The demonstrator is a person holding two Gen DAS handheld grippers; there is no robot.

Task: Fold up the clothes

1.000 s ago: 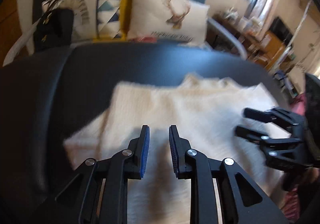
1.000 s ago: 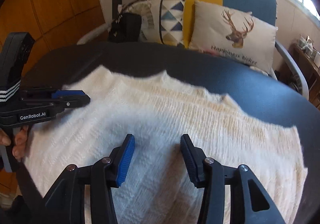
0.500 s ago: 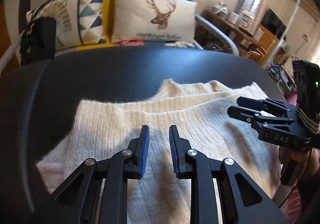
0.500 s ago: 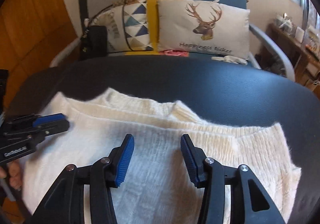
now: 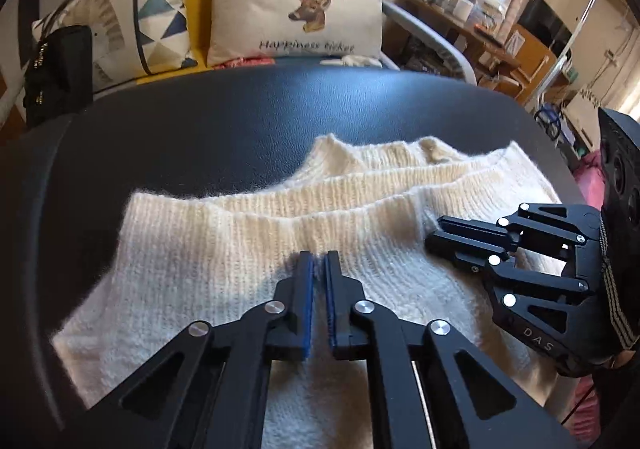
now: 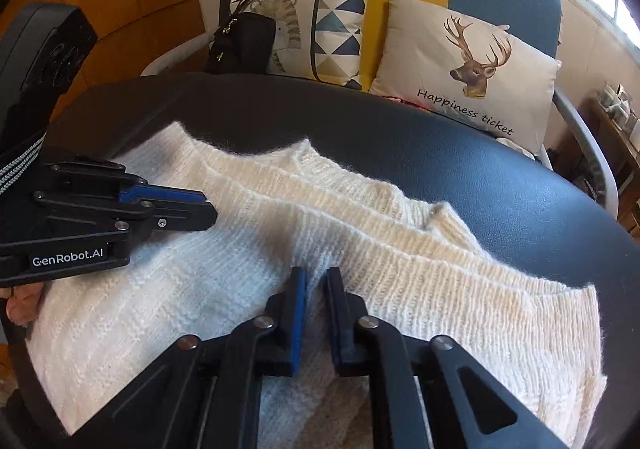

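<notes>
A cream knit sweater lies in flat layers on a black padded tabletop, with ribbed edges stacked toward the far side. My left gripper rests on the top layer near its far ribbed edge, jaws closing to a thin gap with fuzzy knit pinched at the tips. From the right wrist view it comes in from the left. My right gripper is down on the sweater too, jaws closing on a raised ridge of knit. The left wrist view shows it at the right.
Behind the table stands a grey, yellow and blue sofa with a deer cushion, a triangle-pattern cushion and a black bag. Cluttered wooden shelves are at the far right. A hand holds the left gripper.
Both grippers' jaws stood apart before and are now drawn together on the knit. Both have sunk onto the sweater and come closer to its far ribbed edge.
</notes>
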